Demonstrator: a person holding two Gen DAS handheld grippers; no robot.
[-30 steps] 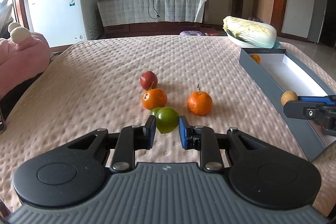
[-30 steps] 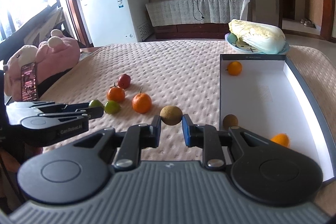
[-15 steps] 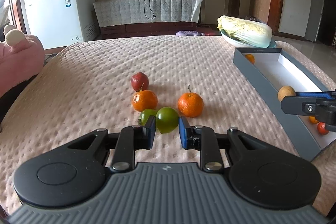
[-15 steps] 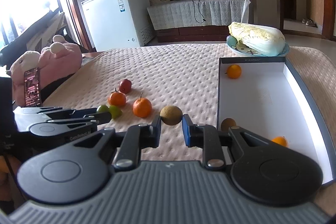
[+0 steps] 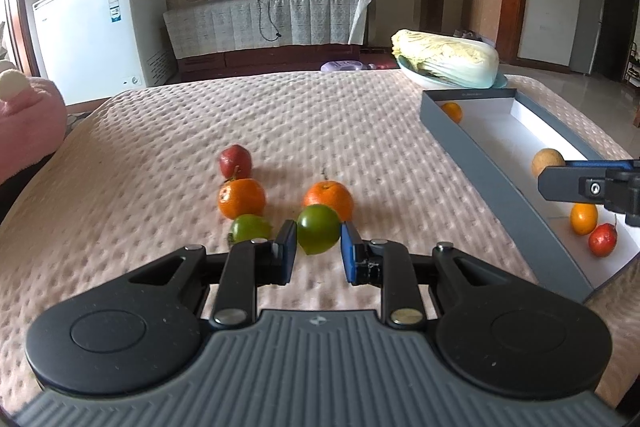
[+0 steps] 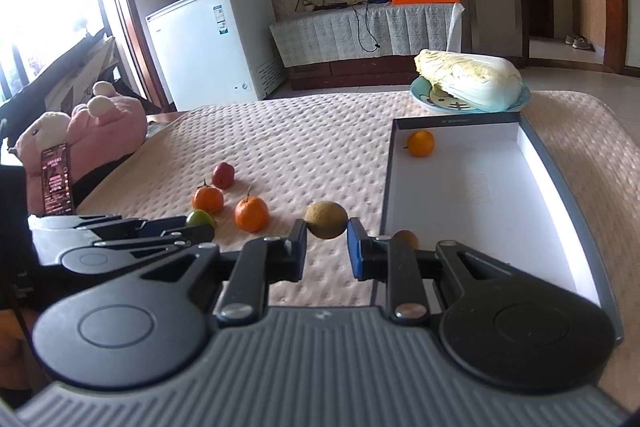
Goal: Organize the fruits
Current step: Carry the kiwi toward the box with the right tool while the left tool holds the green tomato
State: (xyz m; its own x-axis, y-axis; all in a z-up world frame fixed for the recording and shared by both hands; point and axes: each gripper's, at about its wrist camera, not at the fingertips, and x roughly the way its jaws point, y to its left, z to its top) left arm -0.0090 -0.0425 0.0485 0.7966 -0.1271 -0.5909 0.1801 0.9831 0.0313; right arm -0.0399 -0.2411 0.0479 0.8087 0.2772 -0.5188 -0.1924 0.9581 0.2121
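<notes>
My left gripper (image 5: 318, 254) is shut on a green fruit (image 5: 318, 235) and holds it above the bed cover. A second green fruit (image 5: 250, 227), two oranges (image 5: 241, 198) (image 5: 329, 195) and a red fruit (image 5: 235, 161) lie beyond it. My right gripper (image 6: 326, 251) is shut on a brown round fruit (image 6: 325, 225), held just left of the grey box (image 6: 556, 163). The box holds an orange (image 6: 420, 143) at its far end, a brown fruit (image 6: 405, 239), and in the left wrist view another orange (image 5: 584, 219) and a red fruit (image 5: 602, 239).
A plate with a Chinese cabbage (image 6: 468, 78) stands behind the box. A pink plush toy (image 6: 96, 123) and a phone (image 6: 57, 179) are at the left edge. A white freezer (image 5: 100, 31) and a covered cabinet (image 5: 264, 23) stand beyond the bed.
Both grippers have risen with their fruits. The left one lifted the green fruit off the cover, uncovering the second green fruit. More of the box's near end shows in the left wrist view.
</notes>
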